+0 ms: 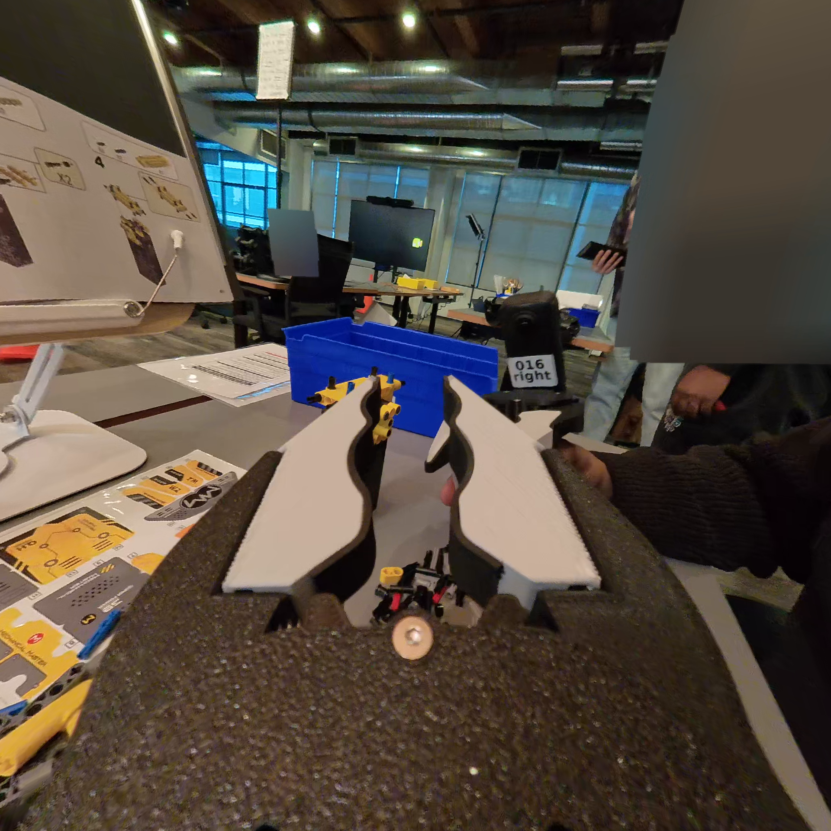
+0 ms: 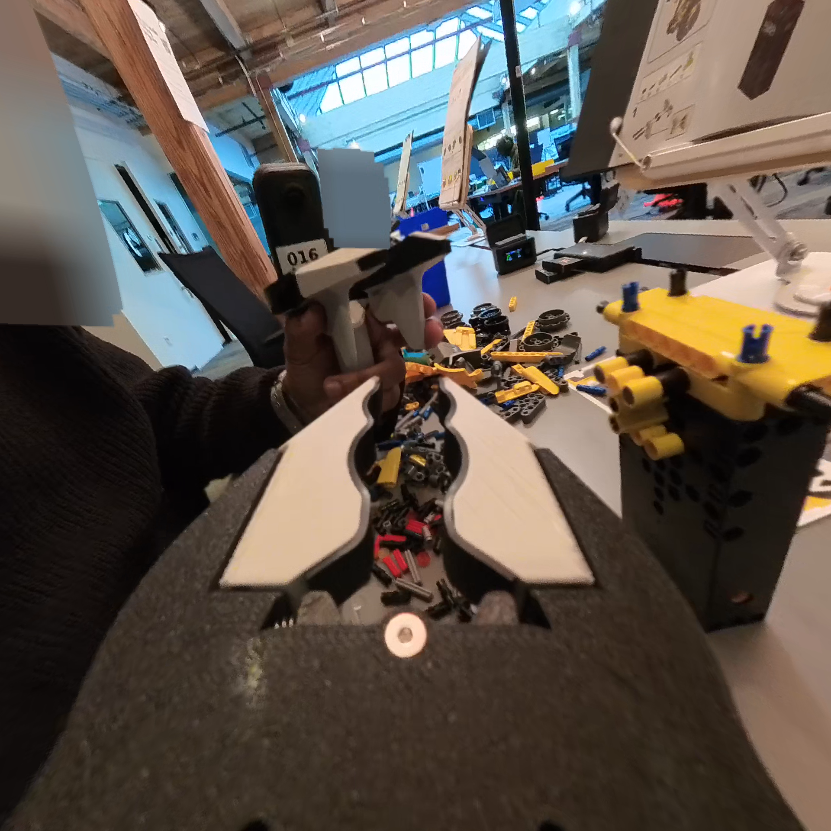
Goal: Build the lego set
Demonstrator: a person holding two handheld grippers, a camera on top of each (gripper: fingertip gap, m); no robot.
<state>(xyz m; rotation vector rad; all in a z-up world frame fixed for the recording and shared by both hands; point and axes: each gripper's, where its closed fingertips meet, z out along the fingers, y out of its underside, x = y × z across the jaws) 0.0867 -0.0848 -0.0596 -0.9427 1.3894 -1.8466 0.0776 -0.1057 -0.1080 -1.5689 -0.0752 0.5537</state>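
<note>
My left gripper [image 1: 411, 382] is open and empty. Its left fingertip is close to a black perforated box topped with a yellow brick assembly [image 1: 355, 391] with black and blue pins. The same box [image 2: 719, 472] stands at the right of the right wrist view. My right gripper [image 2: 409, 382] is open and empty, hovering over a pile of small black, red and yellow building pieces [image 2: 404, 530]. Larger loose pieces and wheels [image 2: 508, 355] lie beyond it. The left gripper [image 2: 359, 288] shows there in a hand. The right gripper [image 1: 530, 359] shows at the right of the left view.
A blue bin [image 1: 404, 355] stands behind the box. An instruction sheet on a white stand [image 1: 90, 202] is at the left, with a sticker sheet [image 1: 67, 562] and a printed page [image 1: 234, 368] on the grey table [image 1: 180, 427]. A person [image 1: 616, 252] stands far back. My hands' fingertips stand some 5 cm from each other.
</note>
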